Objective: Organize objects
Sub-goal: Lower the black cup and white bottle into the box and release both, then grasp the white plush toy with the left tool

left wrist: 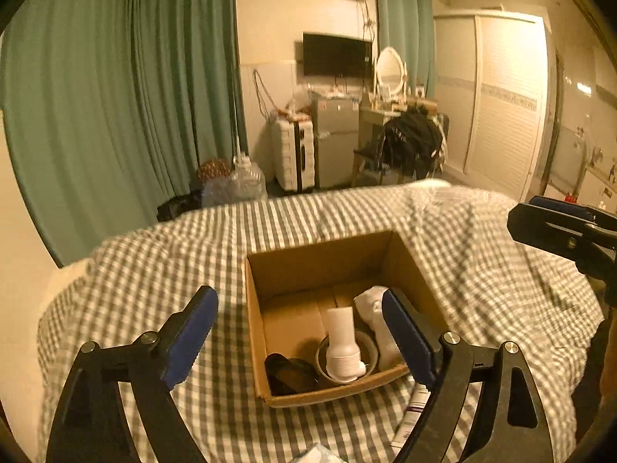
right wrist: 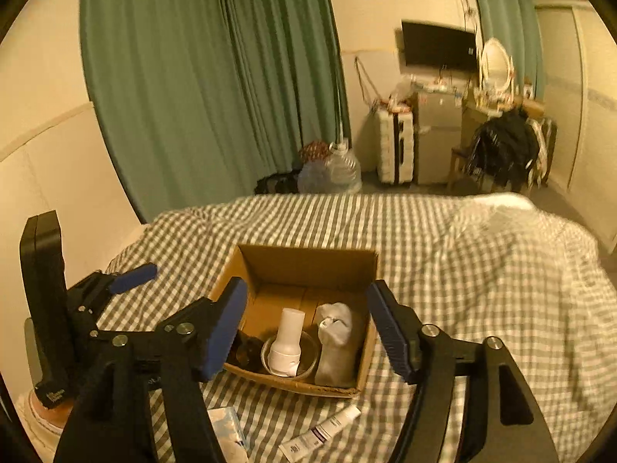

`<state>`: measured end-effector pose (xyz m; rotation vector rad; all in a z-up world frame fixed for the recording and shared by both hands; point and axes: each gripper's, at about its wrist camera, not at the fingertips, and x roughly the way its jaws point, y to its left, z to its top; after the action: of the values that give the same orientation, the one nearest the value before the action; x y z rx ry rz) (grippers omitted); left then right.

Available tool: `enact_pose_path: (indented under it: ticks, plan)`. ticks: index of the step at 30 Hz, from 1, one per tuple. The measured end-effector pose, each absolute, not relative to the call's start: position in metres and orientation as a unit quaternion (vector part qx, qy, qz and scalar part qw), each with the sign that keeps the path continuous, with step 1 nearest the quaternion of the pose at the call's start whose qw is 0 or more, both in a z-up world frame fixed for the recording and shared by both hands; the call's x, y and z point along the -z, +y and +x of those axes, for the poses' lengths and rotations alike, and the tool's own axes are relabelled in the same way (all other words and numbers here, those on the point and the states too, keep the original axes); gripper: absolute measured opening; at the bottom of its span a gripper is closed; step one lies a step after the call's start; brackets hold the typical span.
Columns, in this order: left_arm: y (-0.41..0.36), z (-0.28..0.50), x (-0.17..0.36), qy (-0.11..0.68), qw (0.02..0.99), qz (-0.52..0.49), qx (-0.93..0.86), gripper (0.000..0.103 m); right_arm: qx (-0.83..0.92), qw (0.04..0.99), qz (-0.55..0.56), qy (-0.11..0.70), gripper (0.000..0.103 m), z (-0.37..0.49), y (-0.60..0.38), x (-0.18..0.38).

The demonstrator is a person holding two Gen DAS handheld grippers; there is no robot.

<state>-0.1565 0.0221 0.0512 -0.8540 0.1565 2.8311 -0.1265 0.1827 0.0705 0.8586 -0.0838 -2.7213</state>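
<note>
The left gripper (left wrist: 299, 337) stands wide with nothing between its blue pads; the right gripper (right wrist: 306, 333) is also spread and empty — both hang above the open brown cardboard box (right wrist: 366, 362) on the grey-and-white checked bed cover (right wrist: 462, 277). Inside the box lie a white plastic bottle (right wrist: 287, 343), a crumpled white bag (right wrist: 335, 341) and a dark object (left wrist: 287, 374); a white tube (right wrist: 320, 434) lies on the cover just before the box.

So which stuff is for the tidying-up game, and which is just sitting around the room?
For the tidying:
cardboard box
white bottle inside it
white pouch inside it
tube on the bed
tissue pack on the bed

Just lying about:
TV
suitcase
mirror
water jug
</note>
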Motion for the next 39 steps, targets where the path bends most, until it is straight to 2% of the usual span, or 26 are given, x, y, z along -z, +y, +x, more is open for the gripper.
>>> enact_pose_path:
  ticks: [5, 9, 12, 17, 26, 39]
  plan:
    - [0.017, -0.115, -0.091, 0.058, 0.080, -0.249, -0.964, 0.099, 0.959, 0.128, 0.254, 0.003, 0.081, -0.079, 0.178, -0.111]
    - [0.010, -0.087, -0.115, 0.054, 0.077, -0.228, -0.969, 0.101, 0.966, 0.111, 0.232, 0.027, 0.081, -0.044, 0.171, -0.136]
    - [0.005, -0.070, -0.120, 0.051, 0.057, -0.228, -0.971, 0.103, 0.969, 0.105, 0.219, 0.041, 0.082, -0.025, 0.166, -0.147]
    - [0.001, -0.046, -0.107, 0.028, 0.011, -0.236, -0.971, 0.103, 0.972, 0.106, 0.205, 0.042, 0.089, 0.003, 0.164, -0.149]
    - [0.007, -0.021, -0.050, 0.010, -0.015, -0.246, -0.969, 0.103, 0.969, 0.092, 0.221, 0.055, 0.091, 0.018, 0.164, -0.098]
    - [0.031, -0.049, 0.100, 0.031, 0.001, -0.378, -0.925, 0.103, 0.948, 0.068, 0.309, 0.037, 0.091, -0.027, 0.171, 0.035]
